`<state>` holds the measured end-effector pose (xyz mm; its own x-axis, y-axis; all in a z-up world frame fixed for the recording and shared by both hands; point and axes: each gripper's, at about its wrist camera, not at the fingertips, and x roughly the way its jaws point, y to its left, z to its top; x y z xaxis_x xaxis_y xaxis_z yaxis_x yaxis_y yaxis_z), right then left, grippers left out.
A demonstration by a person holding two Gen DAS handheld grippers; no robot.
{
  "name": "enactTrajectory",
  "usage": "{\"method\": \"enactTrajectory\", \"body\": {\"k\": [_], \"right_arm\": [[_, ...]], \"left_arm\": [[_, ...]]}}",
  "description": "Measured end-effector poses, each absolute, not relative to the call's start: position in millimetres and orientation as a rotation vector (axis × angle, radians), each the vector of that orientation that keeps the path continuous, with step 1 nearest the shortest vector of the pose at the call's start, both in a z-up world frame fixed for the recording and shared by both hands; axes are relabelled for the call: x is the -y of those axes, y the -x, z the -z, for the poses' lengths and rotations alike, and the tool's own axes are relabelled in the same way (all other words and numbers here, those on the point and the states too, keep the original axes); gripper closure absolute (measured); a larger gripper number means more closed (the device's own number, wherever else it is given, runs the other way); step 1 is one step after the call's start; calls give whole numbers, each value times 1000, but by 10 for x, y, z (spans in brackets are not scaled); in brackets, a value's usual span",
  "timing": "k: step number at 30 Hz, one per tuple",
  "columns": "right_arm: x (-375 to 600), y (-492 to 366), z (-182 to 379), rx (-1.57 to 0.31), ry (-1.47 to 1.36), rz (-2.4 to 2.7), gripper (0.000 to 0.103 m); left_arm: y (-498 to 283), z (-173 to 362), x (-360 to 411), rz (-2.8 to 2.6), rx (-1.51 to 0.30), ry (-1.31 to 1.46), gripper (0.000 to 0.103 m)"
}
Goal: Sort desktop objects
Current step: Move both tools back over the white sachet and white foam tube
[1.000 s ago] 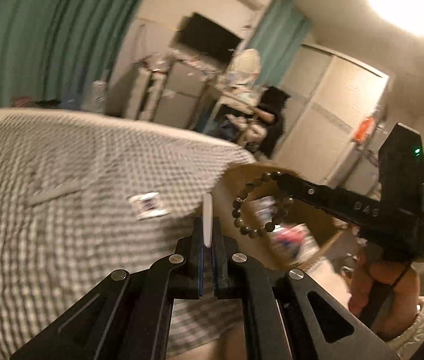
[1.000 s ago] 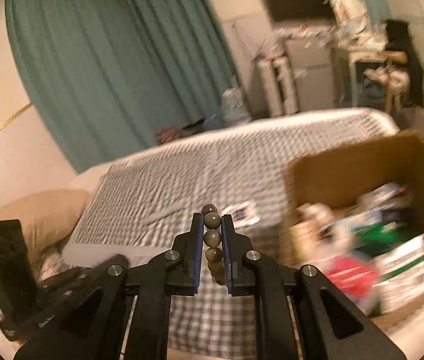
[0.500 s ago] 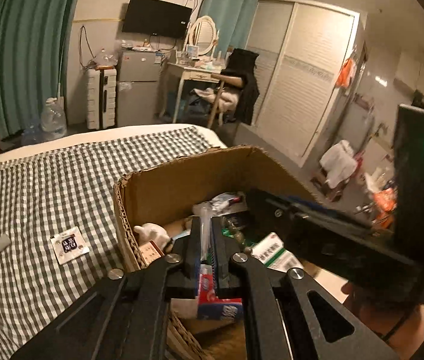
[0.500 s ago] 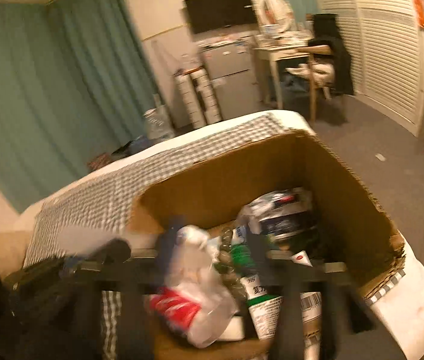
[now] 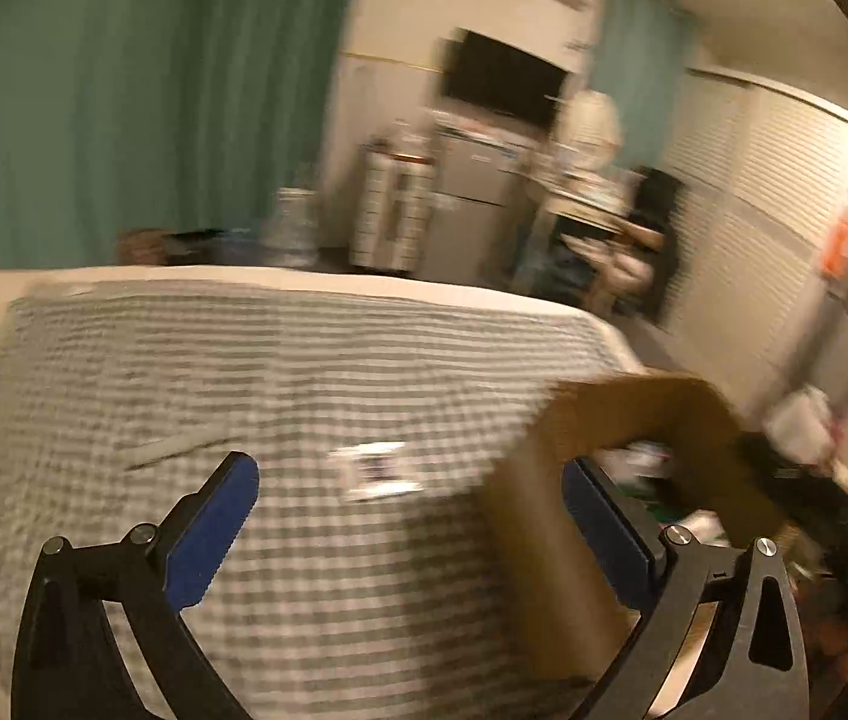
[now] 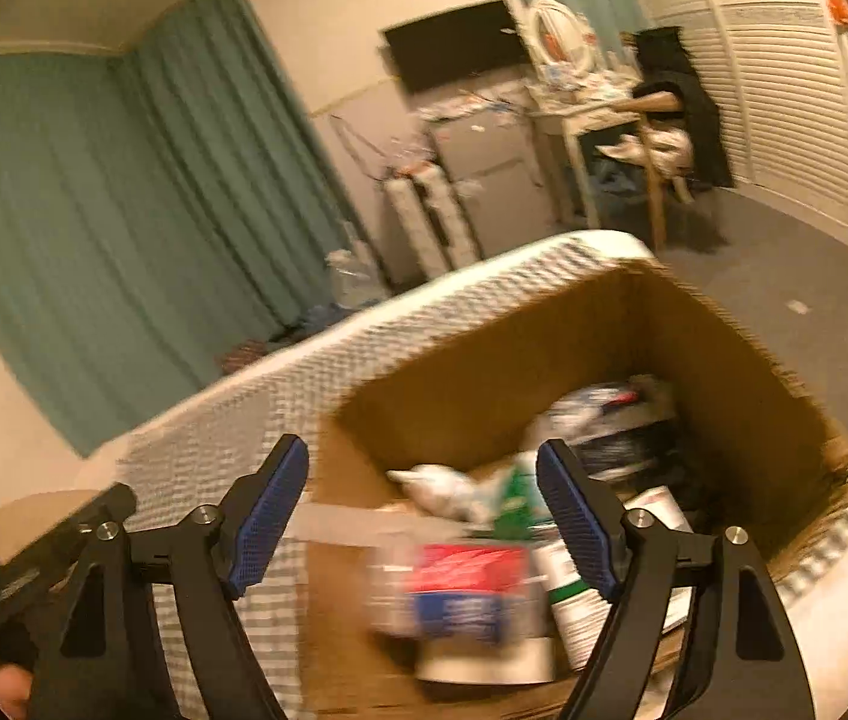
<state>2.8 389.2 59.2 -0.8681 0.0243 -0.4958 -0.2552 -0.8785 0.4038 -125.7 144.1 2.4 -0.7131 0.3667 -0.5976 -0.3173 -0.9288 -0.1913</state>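
Left claw (image 5: 408, 531) just sprung wide, empty, above checked bed (image 5: 279, 372); small card (image 5: 377, 471) ahead between fingers. Right claw (image 6: 422, 498) just opened, empty, over cardboard box (image 6: 742, 360) of clutter.

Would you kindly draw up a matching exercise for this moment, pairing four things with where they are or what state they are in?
Things:
1. left hand-held gripper
2. cardboard box
3. small card
4. television

Places or states:
A. lying flat on the checked bedcover
B. fixed to the far wall
C. open, nothing between its pads
D. standing at the edge of the bed, full of packets

Pairs: 1-C, 2-D, 3-A, 4-B
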Motion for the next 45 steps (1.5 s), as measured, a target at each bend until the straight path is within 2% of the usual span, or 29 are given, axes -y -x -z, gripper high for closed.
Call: {"method": "enactTrajectory", "body": {"k": [7,10,15,18,28,32,40,45], "right_arm": [[-3003,186,-689,-559,747,-2990,14],[-2698,274,-601,-528,774,-3042,14],[-2194,408,-400,-353,864,-3089,14],[-2018,474,-240,-274,910,-3088,14],[-1936,712,185,-192,1012,-3001,13],[-1957,779,235,-143,984,-2985,10],[-2112,1226,538,-151,1104,-2908,10],[-2169,1517,695,-101,1129,-2877,10]], "left_arm": [[1115,272,-183,-2883,173,1032,0],[1058,460,183,-2955,241,1098,0],[956,566,550,-2933,433,1127,0],[953,590,606,-2957,449,1116,0],[1143,805,419,-2955,256,1092,0],[1195,973,322,-2963,167,1043,0],[1590,1432,-52,-2820,-113,1065,0],[1889,1551,-127,-2767,-98,1054,0]]}}
